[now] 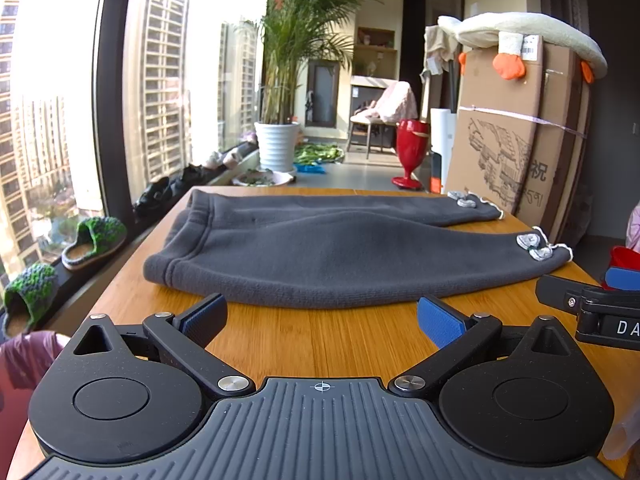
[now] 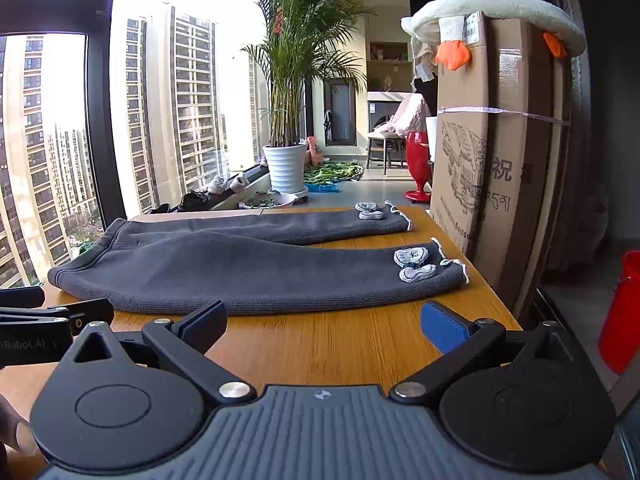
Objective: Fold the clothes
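A pair of dark grey fleece trousers (image 1: 332, 252) lies flat on the wooden table (image 1: 320, 344), waistband to the left, two legs stretching right with pale grey bow trims at the cuffs (image 1: 534, 246). My left gripper (image 1: 322, 320) is open and empty, hovering just in front of the near leg's edge. In the right wrist view the trousers (image 2: 240, 272) lie the same way, and my right gripper (image 2: 324, 324) is open and empty, just short of the near leg. The right gripper also shows at the right edge of the left wrist view (image 1: 592, 312).
A tall cardboard box (image 2: 492, 168) stands against the table's right edge, with a plush toy (image 2: 492, 12) on top. A window sill with slippers (image 1: 94, 242) runs along the left. A potted palm (image 1: 280, 92) and a red vase (image 1: 410, 152) stand beyond the table.
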### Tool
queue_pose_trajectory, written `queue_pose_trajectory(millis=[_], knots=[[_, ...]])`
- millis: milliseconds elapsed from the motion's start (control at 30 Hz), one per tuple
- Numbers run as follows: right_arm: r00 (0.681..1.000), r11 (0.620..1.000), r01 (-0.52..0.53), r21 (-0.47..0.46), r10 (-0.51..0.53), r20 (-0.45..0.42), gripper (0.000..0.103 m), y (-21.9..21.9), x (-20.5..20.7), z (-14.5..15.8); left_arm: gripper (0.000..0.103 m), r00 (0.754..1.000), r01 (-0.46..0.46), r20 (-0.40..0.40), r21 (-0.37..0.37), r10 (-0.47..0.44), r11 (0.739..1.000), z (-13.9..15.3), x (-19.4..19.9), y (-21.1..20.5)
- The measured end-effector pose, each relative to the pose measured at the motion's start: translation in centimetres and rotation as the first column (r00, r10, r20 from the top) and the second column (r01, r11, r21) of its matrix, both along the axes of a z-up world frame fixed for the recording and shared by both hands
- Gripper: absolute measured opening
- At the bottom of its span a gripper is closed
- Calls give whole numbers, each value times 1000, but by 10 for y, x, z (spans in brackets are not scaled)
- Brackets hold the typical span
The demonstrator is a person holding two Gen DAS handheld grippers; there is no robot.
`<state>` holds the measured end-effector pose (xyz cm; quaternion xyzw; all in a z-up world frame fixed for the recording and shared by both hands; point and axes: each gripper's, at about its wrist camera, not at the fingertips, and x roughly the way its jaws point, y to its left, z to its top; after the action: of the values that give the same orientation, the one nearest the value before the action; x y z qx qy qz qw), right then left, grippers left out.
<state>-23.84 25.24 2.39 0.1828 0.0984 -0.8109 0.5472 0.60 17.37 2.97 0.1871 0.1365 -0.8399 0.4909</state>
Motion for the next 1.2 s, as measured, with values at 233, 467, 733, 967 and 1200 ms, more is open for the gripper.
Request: queue_pose_trajectory(millis=[233,467,733,967,1200], knots=[[1000,1000,-1,1,1,-2,103,-1,0,1,103,1000,-1,1,-2,1,1000,0,0,0],[1000,1000,0,1,0,-3,103,-1,1,0,103,1000,-3,-2,-3,3,1000,-1,1,0],[1000,1000,0,1,0,0,103,-1,1,0,103,1000,-4,-3,-2,4,1000,0,-1,1],[1000,1000,-1,2,1,4,103,-2,1,-1,103,1000,-3,-3,-1,3,1000,0,2,0],[1000,1000,-3,3,3,7,103,-3,0,-2,103,1000,-3,-4,-1,3,1000,0,2,0]])
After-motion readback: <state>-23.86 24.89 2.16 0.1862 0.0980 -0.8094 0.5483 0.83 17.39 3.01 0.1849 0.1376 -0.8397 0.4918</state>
